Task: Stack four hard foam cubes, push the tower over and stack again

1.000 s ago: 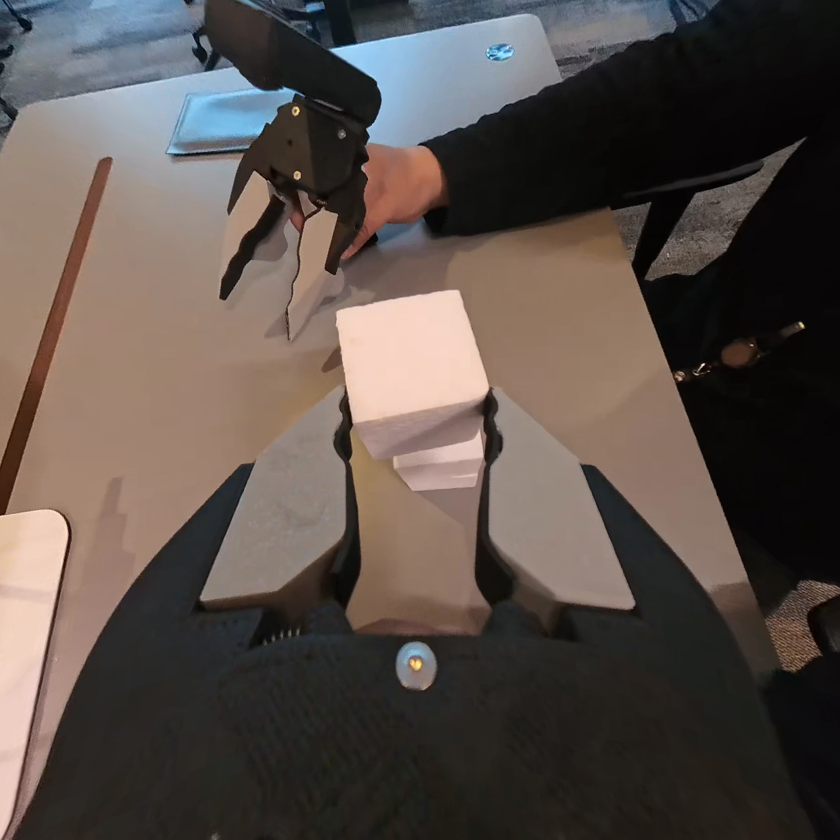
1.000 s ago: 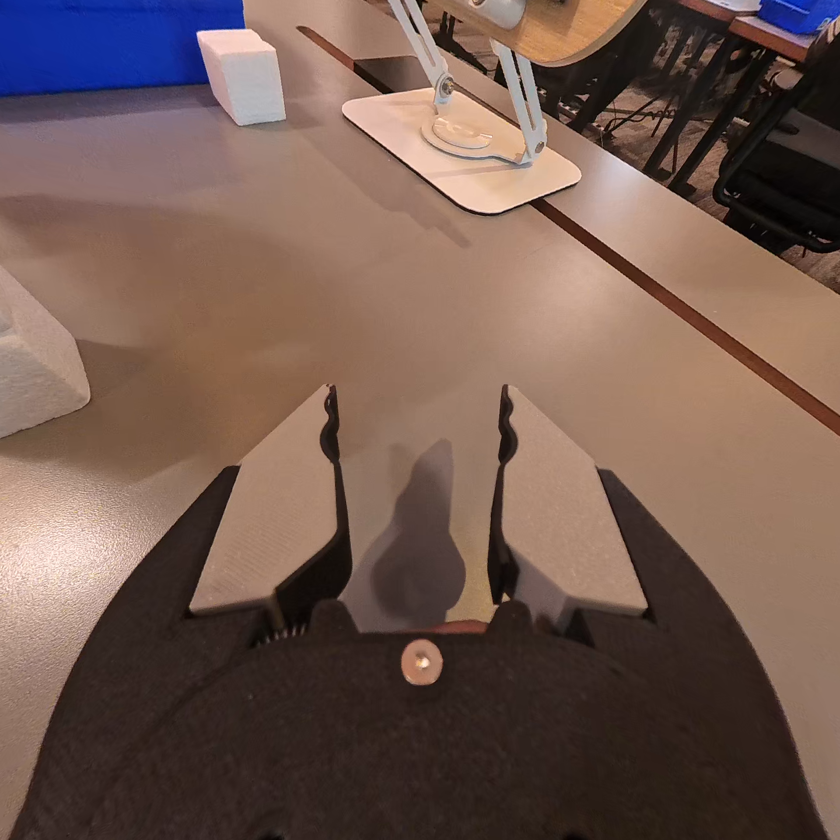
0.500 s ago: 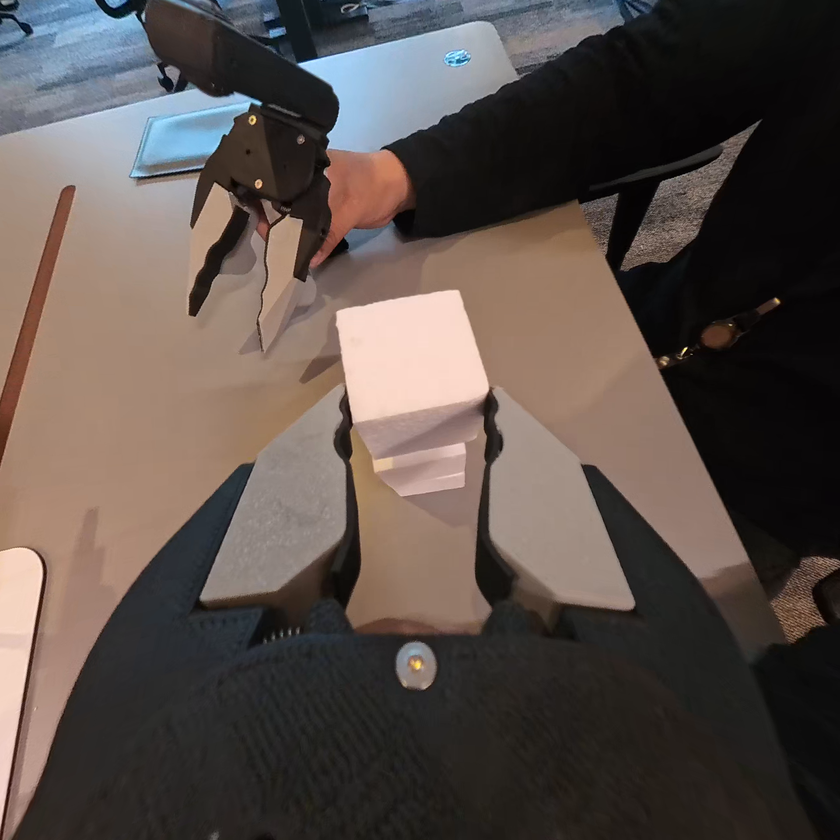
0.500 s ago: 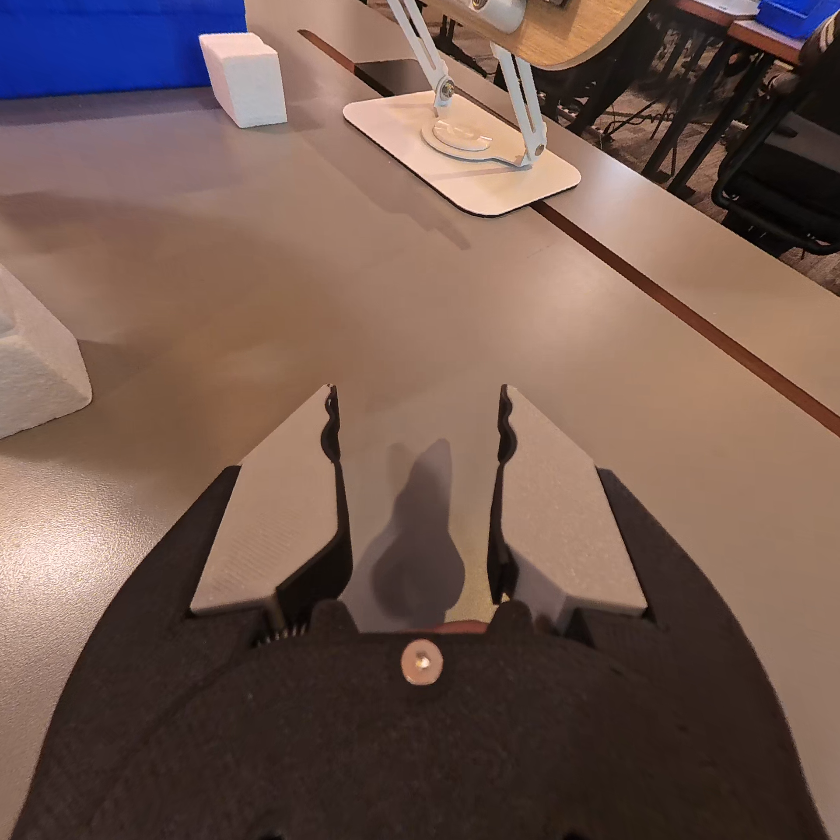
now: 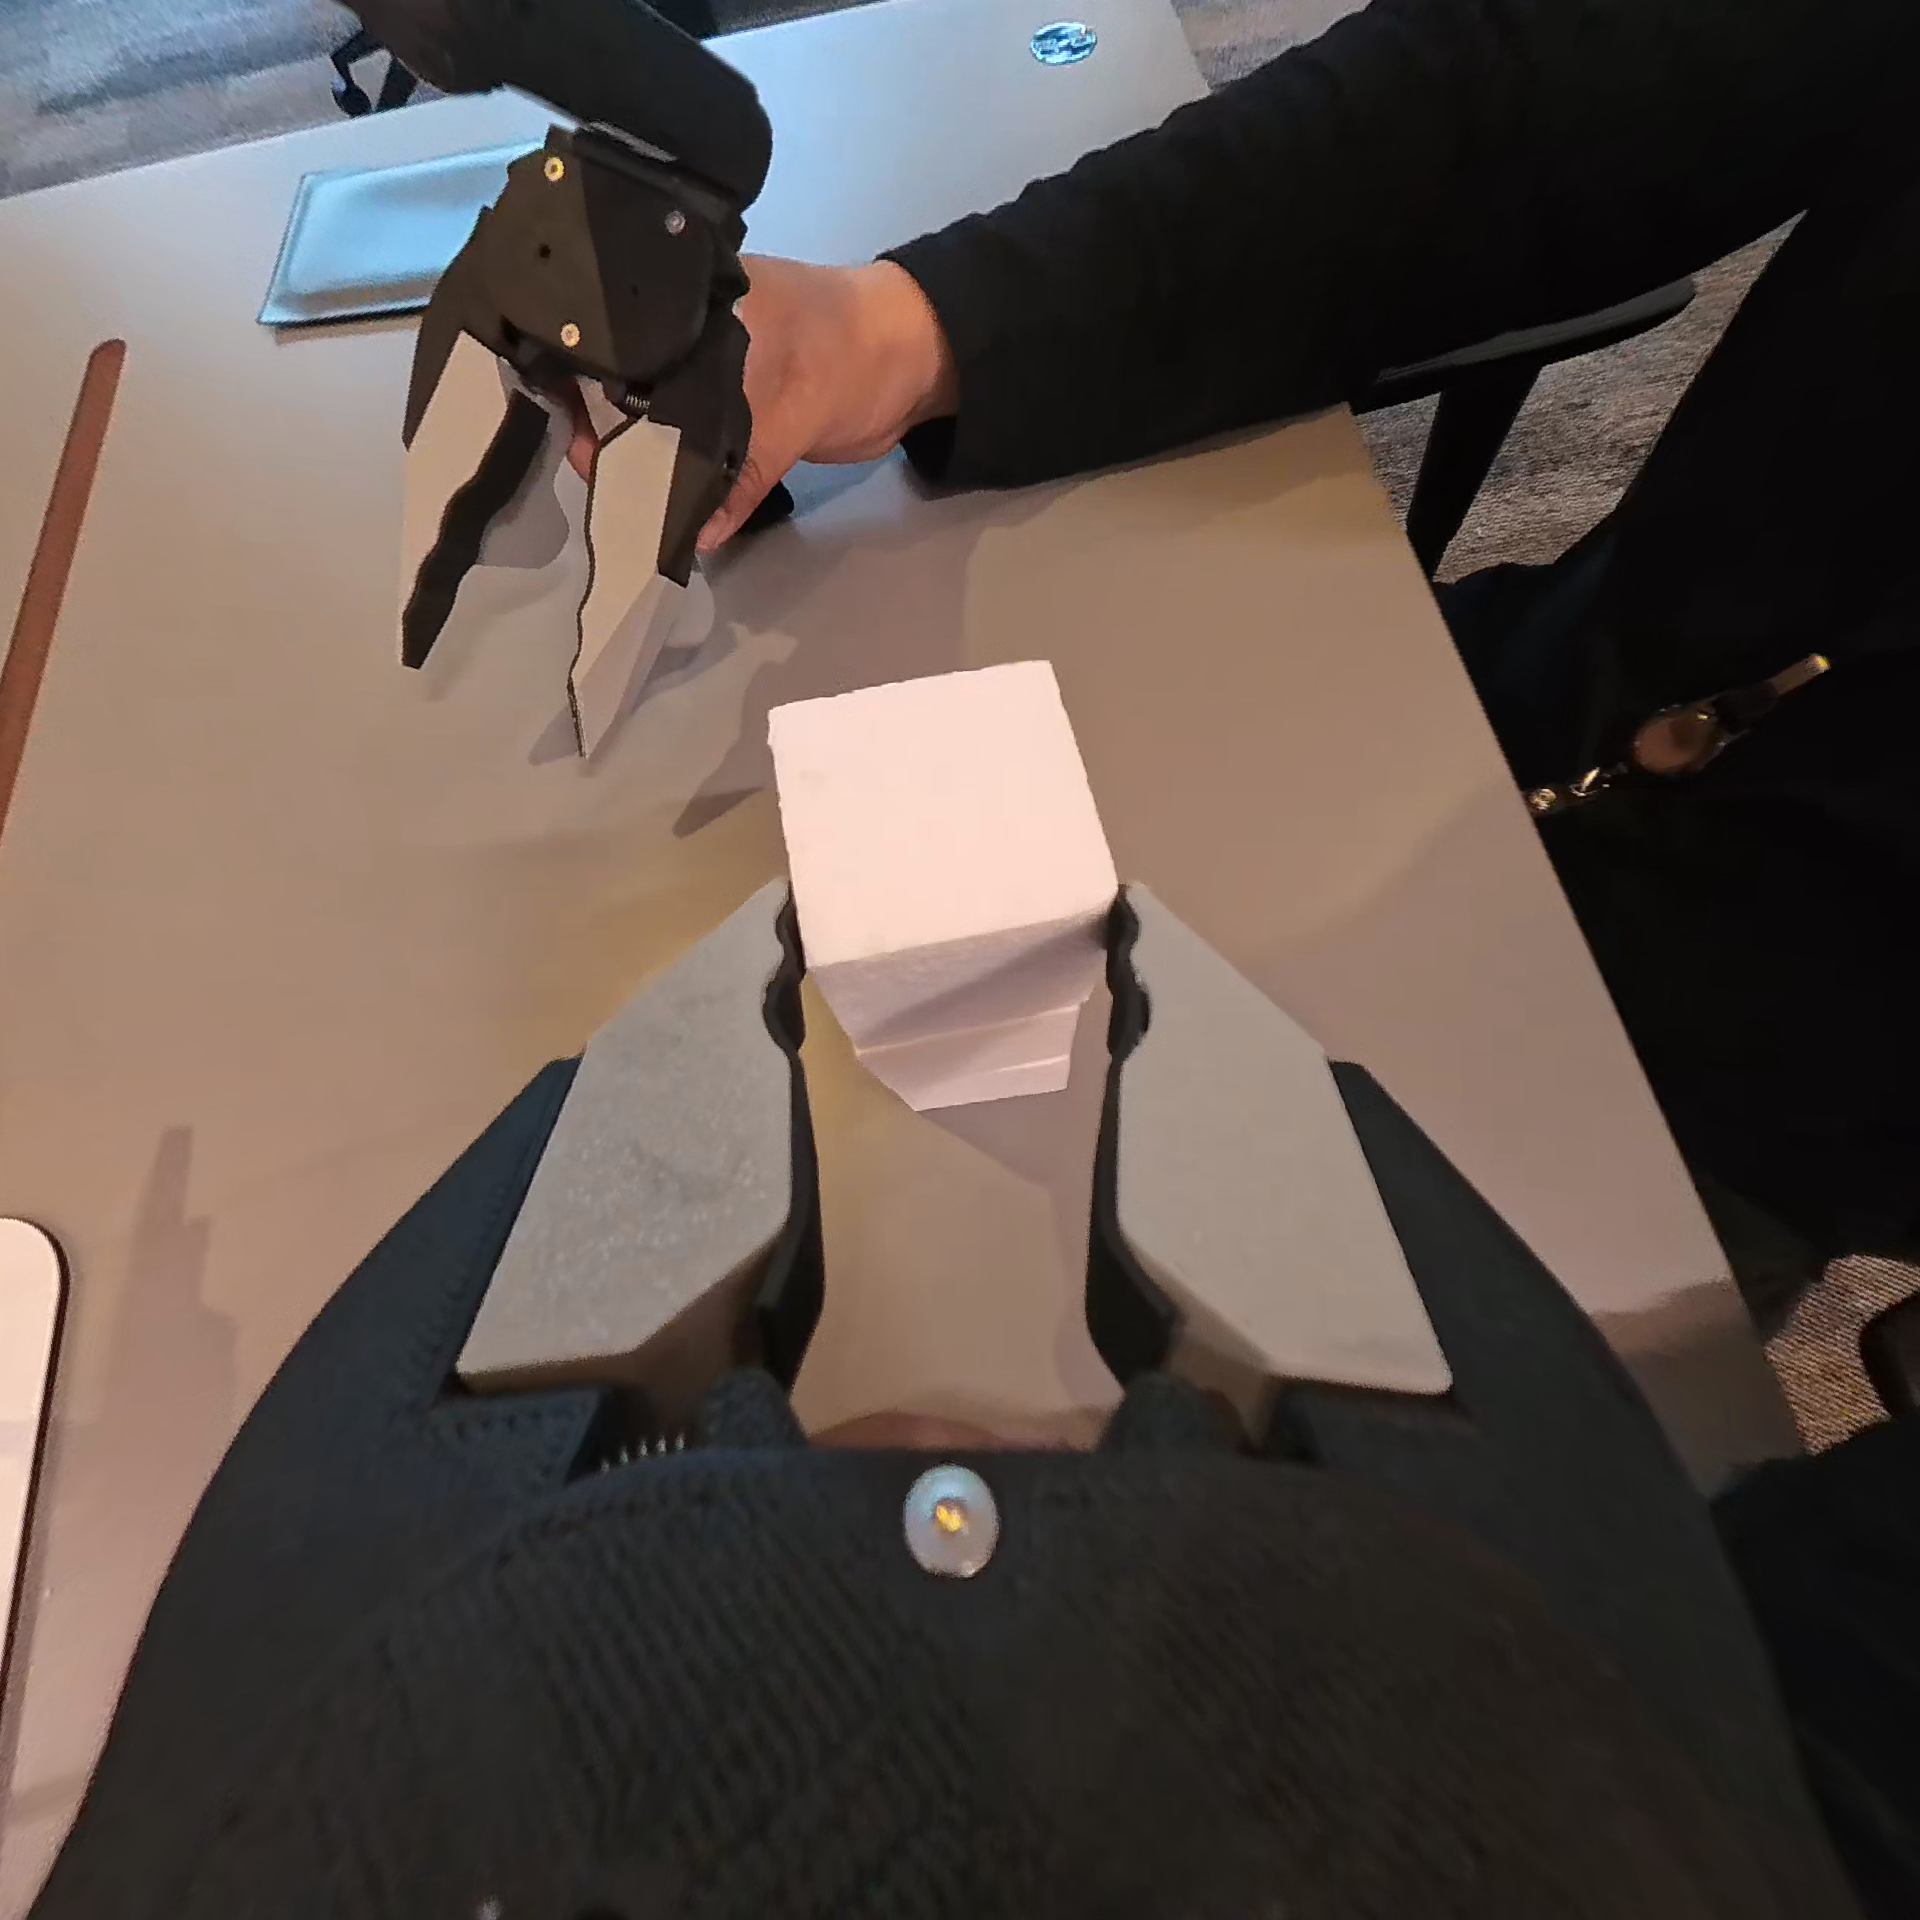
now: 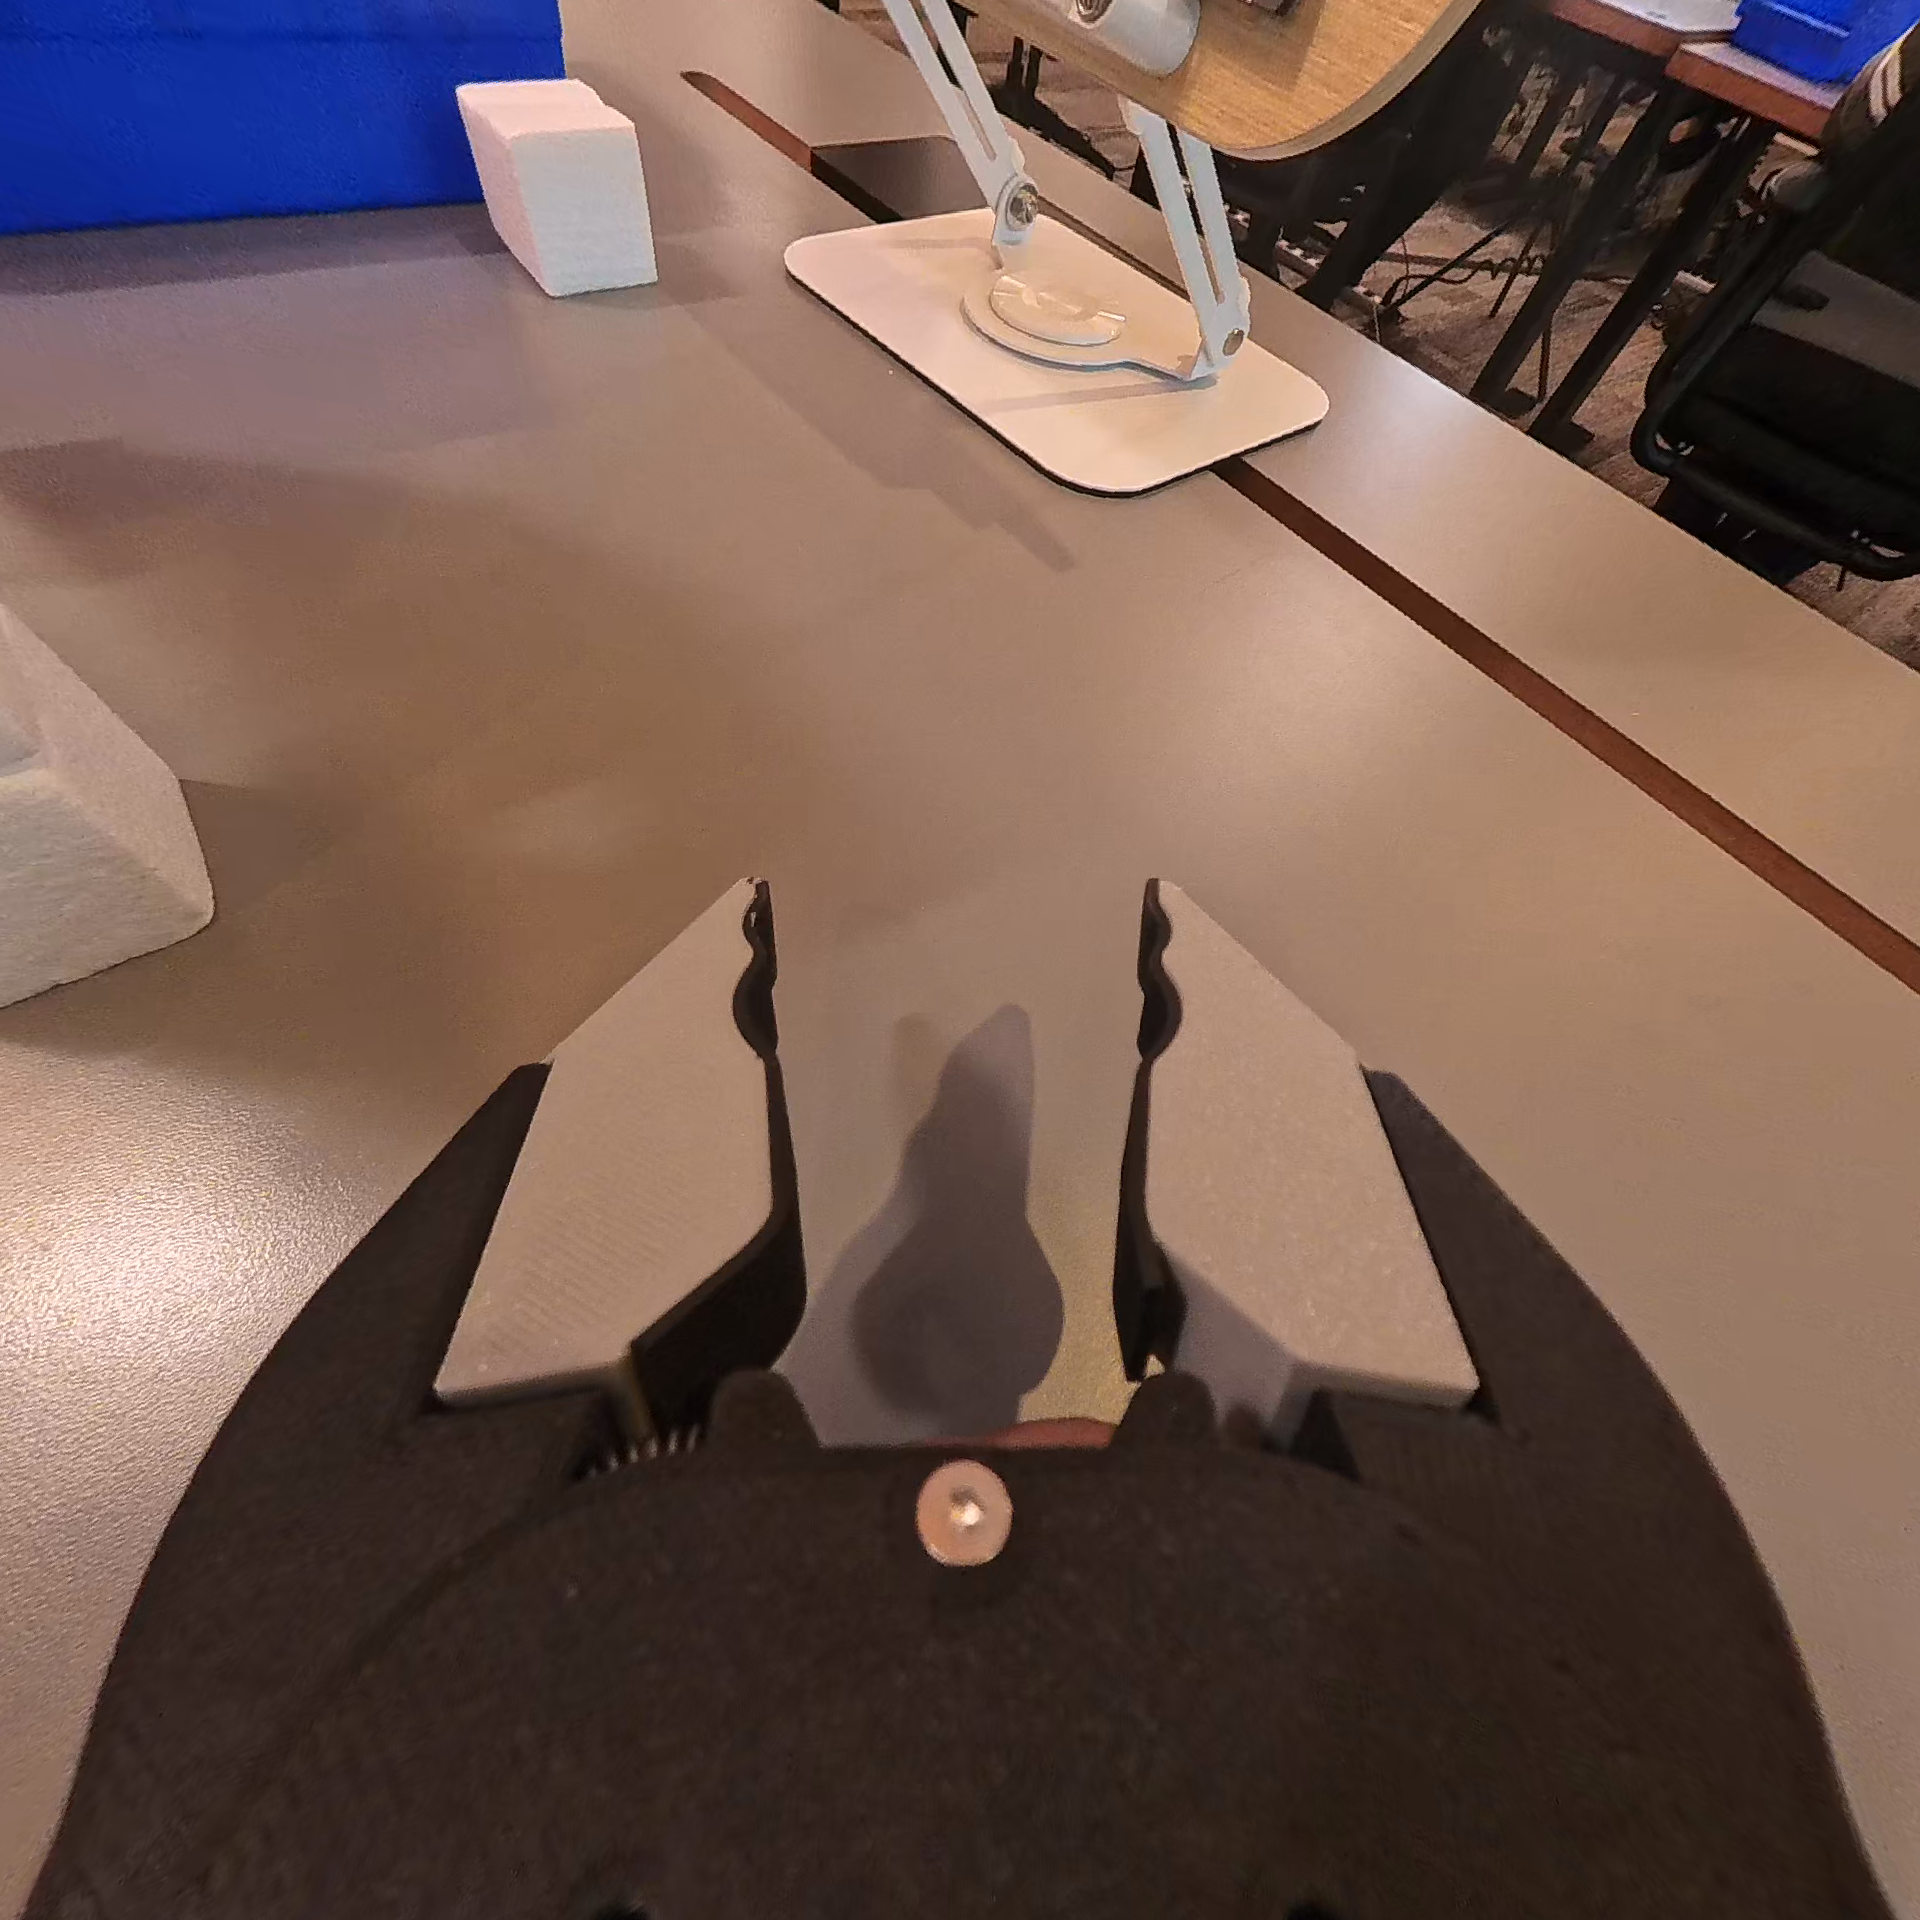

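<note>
The left gripper (image 5: 951,935) has its two grey fingers (image 5: 665,1164) pressed on the sides of the top cube (image 5: 935,821), one finger on each side. That white foam cube sits in the middle of the left wrist view. Right under it peek the edges of more white cubes (image 5: 987,1070), at least one, but I cannot count them well. The pile stands on the grey table (image 5: 260,935), nearer the table's right edge than its left.

The right gripper (image 6: 956,914) is empty and its two fingers stand wide apart. In the left wrist view it hangs (image 5: 520,665) at the upper left, held by a hand (image 5: 831,384), and does not touch the pile.

In the right wrist view one cube (image 6: 566,187) stands alone at the upper left, far from the gripper. A part of another white foam piece (image 6: 73,873) shows at the left edge. A white stand (image 6: 1070,343) sits at the upper right, beside a brown strip (image 6: 1558,686) in the table. The big middle of the table is bare grey.
</note>
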The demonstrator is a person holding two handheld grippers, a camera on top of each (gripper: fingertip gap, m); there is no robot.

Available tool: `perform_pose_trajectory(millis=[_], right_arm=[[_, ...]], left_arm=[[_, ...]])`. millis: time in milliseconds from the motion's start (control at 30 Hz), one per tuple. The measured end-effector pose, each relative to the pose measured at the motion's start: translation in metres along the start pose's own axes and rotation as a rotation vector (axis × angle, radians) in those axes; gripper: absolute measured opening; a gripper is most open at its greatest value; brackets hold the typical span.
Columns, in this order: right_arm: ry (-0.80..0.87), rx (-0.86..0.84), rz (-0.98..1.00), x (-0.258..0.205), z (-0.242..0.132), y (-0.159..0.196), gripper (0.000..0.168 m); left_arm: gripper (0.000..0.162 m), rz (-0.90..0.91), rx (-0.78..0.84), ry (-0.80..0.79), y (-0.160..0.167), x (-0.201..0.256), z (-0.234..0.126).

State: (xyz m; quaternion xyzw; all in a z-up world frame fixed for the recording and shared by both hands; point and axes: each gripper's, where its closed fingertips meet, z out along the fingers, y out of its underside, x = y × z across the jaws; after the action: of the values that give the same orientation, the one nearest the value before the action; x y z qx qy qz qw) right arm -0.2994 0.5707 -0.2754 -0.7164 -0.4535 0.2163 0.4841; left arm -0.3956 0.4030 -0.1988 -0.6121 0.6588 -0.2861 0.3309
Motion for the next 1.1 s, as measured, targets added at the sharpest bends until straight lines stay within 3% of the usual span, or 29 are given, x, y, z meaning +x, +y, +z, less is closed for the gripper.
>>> perform_pose_trajectory(millis=[233, 333, 433, 533, 800, 933, 1000, 1100], right_arm=[[0.0, 0.0, 0.0, 0.0, 0.0, 0.0, 0.068], [0.0, -0.001, -0.002, 0.0, 0.0, 0.0, 0.068], [0.001, 0.001, -0.003, 0.0, 0.0, 0.0, 0.068], [0.001, 0.005, 0.001, 0.0, 0.0, -0.001, 0.068], [0.001, 0.004, -0.002, 0.0, 0.0, -0.001, 0.068], [0.0, 0.003, -0.009, -0.001, 0.0, -0.001, 0.068], [0.001, 0.006, -0.007, -0.001, -0.001, -0.001, 0.068], [0.001, 0.012, -0.001, 0.0, -0.002, -0.002, 0.068]], left_arm=[[0.057, -0.02, 0.036, 0.004, 0.001, -0.003, 0.001], [0.088, -0.046, 0.057, -0.017, -0.001, -0.008, 0.003], [0.104, -0.065, 0.076, -0.038, -0.003, -0.013, 0.004], [0.111, -0.084, 0.096, -0.058, -0.003, -0.016, -0.002], [0.106, -0.134, 0.423, -0.114, -0.025, -0.025, -0.065], [0.102, -0.154, 0.403, -0.091, -0.019, -0.019, -0.065], [0.096, -0.151, 0.355, -0.191, -0.009, -0.032, -0.066], [0.088, -0.284, 0.398, -0.44, 0.01, -0.078, -0.097]])
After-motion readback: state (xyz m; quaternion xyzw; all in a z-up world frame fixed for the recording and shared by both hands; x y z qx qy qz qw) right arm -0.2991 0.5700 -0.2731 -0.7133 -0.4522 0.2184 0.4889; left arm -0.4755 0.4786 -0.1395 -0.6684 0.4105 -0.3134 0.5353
